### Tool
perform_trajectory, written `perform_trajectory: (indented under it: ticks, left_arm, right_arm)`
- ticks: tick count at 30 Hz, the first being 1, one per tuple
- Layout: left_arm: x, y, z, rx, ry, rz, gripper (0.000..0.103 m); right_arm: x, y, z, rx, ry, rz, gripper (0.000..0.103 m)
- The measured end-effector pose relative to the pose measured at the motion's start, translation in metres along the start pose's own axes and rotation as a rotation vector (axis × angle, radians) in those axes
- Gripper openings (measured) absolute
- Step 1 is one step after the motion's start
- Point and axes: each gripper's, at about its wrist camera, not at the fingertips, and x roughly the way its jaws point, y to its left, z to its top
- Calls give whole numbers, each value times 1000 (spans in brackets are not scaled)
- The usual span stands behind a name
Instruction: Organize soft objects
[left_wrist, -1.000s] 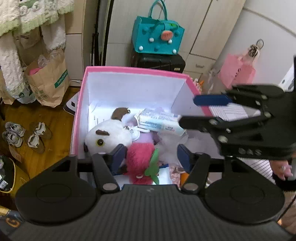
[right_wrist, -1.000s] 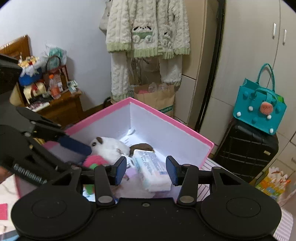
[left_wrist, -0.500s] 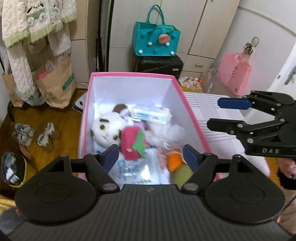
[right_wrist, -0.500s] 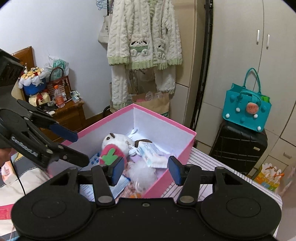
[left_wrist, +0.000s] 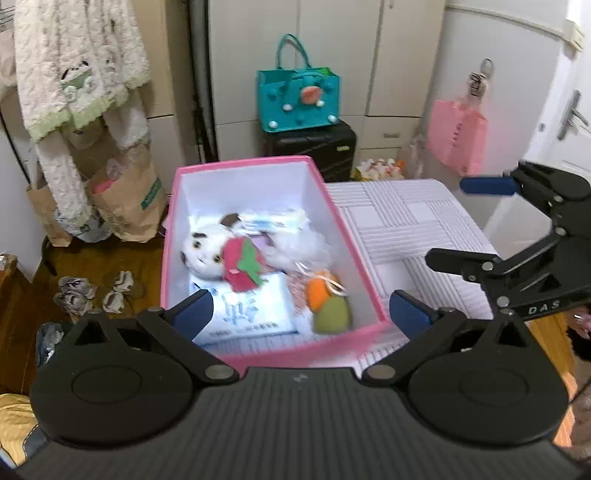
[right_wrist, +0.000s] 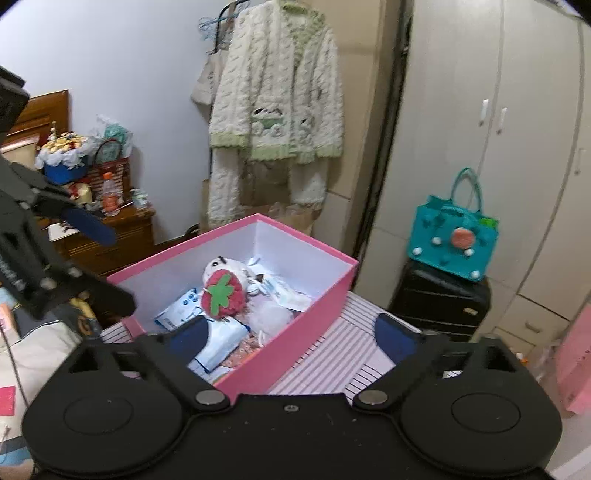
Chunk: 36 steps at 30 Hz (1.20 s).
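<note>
Pulling both tools back from the box, you now hold them clear of it, where a second ago they sat low over the toys. Your left gripper (left_wrist: 299, 308) has its jaws opening wide with nothing between them; your right gripper (right_wrist: 291, 332) is opening too and is just as empty. Beyond the blue pads, the pink box (left_wrist: 280, 356) rests on the striped white surface (left_wrist: 406, 221), and the soft things lie inside it: the strawberry plush (left_wrist: 242, 267) on the white dog plush (left_wrist: 201, 251), the tissue packs (left_wrist: 247, 317), and an orange-and-green toy (left_wrist: 327, 302) at the near right corner. With both releases made, the packing looks nearly done. Farther off stands the teal bag (left_wrist: 299, 99) on a black suitcase (left_wrist: 314, 144).
</note>
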Motion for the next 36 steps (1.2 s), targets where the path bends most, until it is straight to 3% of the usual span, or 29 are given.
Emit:
perform_trajectory:
  ticks: [5,7,12,21,23,31,36]
  left_arm:
    - [-4,-15,-11,20,63,60,103]
    - [-10,-20,-16,47,34,73,103]
    - [-31,-36,-30,87,-80,115,103]
    - [-34,-63,-49,78,-64,155,103]
    - [-37,-64,-48,67,-66,120,103]
    - [-36,-75,-59,35,-119,147,103]
    - [-28,-80,-69,14,-135,212,103]
  right_arm:
    - [-18,13,-8,-23,49,-129,103]
    - [-31,18,-15,-71,24,-146,102]
    - [-58,26,-34,-44,-31,-235,103]
    - [-78,11,-56,194,13,-187,102]
    - [-83,11,-60,212,-7,-210,102]
    - [-97,13,-75,297,-3,-222,102]
    - [-102,16,-85,330,-1,-247,102]
